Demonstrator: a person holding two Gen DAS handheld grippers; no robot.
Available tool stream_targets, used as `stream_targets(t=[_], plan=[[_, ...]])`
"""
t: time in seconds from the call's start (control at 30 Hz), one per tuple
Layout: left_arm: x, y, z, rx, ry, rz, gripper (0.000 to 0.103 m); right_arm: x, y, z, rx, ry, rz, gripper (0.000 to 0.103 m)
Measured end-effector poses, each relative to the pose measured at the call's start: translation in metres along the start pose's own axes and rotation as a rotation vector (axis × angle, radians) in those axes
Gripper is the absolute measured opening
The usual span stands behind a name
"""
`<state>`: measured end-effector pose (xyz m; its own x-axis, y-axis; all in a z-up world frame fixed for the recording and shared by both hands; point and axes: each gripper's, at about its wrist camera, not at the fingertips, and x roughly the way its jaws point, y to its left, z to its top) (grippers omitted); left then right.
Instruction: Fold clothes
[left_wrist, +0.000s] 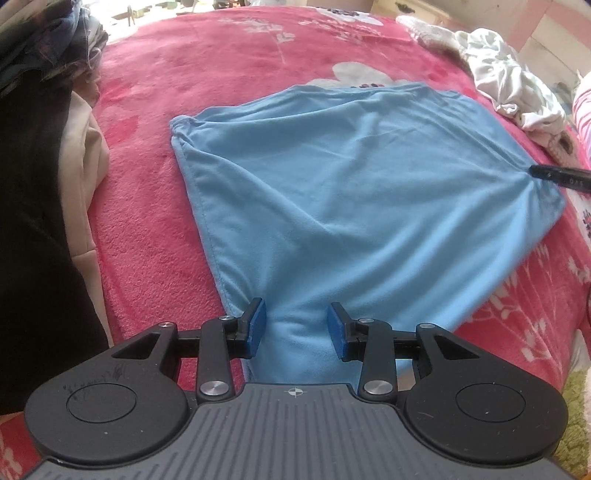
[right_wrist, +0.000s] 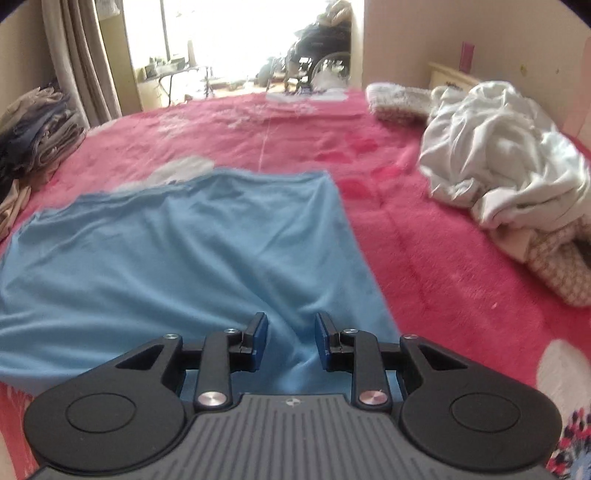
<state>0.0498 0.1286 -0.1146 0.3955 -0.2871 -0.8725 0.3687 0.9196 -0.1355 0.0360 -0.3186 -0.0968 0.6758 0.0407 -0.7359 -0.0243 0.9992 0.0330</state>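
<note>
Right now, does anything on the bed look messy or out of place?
Yes. The blue cloth lies skewed and wrinkled on the pink blanket, bunched where each gripper has it, so its edges are not straight. A white garment sits crumpled in a heap at the right, unfolded. Nothing looks spilled or damaged.

The only marks are small pale characters on the right gripper's (left_wrist: 554, 175) black finger (left_wrist: 565, 177) at the left-wrist view's right edge, too blurred to read; no label or brand shows elsewhere.
</note>
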Motion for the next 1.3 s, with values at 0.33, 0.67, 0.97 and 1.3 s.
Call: stream_targets(t=[0.33,0.67,0.97,1.3], plan=[[0.001,-0.001,-0.001,-0.004,0.0,-0.001,0.037,-0.014,-0.014,0.0,0.029,-0.027,-0.017,0.027],[-0.001,0.0,-0.005,-0.016,-0.016,-0.003,0.037,-0.028,-0.05,-0.033,0.097,0.08,-0.124,0.026],[-0.001,-0.002,-0.005,-0.003,-0.014,0.003,0.038,-0.019,0.004,0.008,-0.09,-0.051,0.065,0.025],[0.0,-0.004,-0.005,-0.005,-0.008,0.016,0.039,0.064,-0.05,0.057,-0.028,-0.018,-0.054,0.019]])
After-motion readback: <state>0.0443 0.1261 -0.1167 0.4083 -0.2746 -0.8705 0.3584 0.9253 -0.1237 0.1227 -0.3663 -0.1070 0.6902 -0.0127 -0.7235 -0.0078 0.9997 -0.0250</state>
